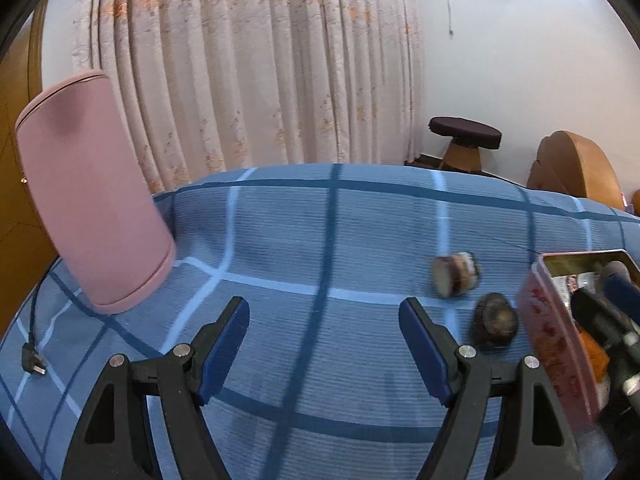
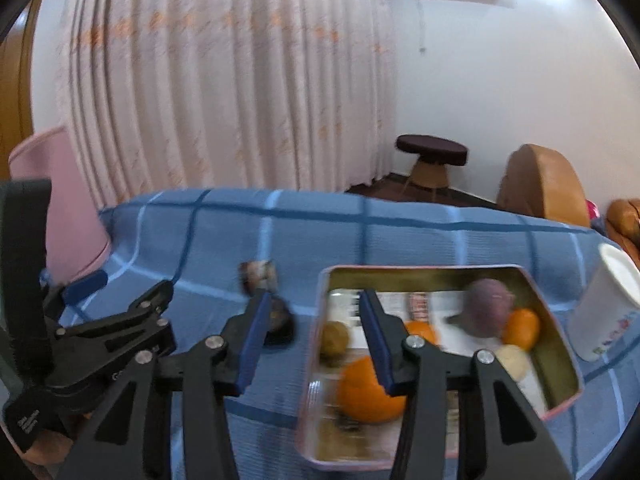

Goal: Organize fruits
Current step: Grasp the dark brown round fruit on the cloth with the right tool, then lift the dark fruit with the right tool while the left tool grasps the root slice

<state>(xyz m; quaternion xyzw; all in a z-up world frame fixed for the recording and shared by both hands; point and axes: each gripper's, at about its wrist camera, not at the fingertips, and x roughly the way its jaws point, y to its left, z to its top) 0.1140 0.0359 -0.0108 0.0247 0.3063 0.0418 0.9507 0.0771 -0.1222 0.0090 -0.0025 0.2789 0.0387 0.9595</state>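
Here the surface (image 1: 280, 240) is covered by a blue checked cloth, with a pale flowered curtain (image 1: 248, 64) hanging behind it. At the far left corner stands a tall pink cylinder (image 1: 92, 192), tilted in the fisheye view, and a black cord with a plug (image 1: 34, 360) lies beside it. To the right sits a shallow metal tin (image 2: 560, 344) with a pink outer wall; inside it are a large orange (image 2: 368, 388), two smaller oranges (image 2: 522, 328), a purple round fruit (image 2: 486, 312), a greenish-brown one (image 2: 334, 338) and a pale one (image 2: 514, 360). A white cup (image 2: 604, 308) stands just beside the tin on its right. On the cloth left of the tin lie two loose pieces, close together: a dark round fruit (image 1: 494, 322) nearer, and a blurred brown and white piece (image 1: 456, 274) behind it. The left tongs (image 1: 324, 344) are spread wide over bare cloth, grasping nothing. The right tongs (image 2: 314, 340) hang above the tin's left edge, partly parted, with nothing between the blue pads (image 2: 252, 344)
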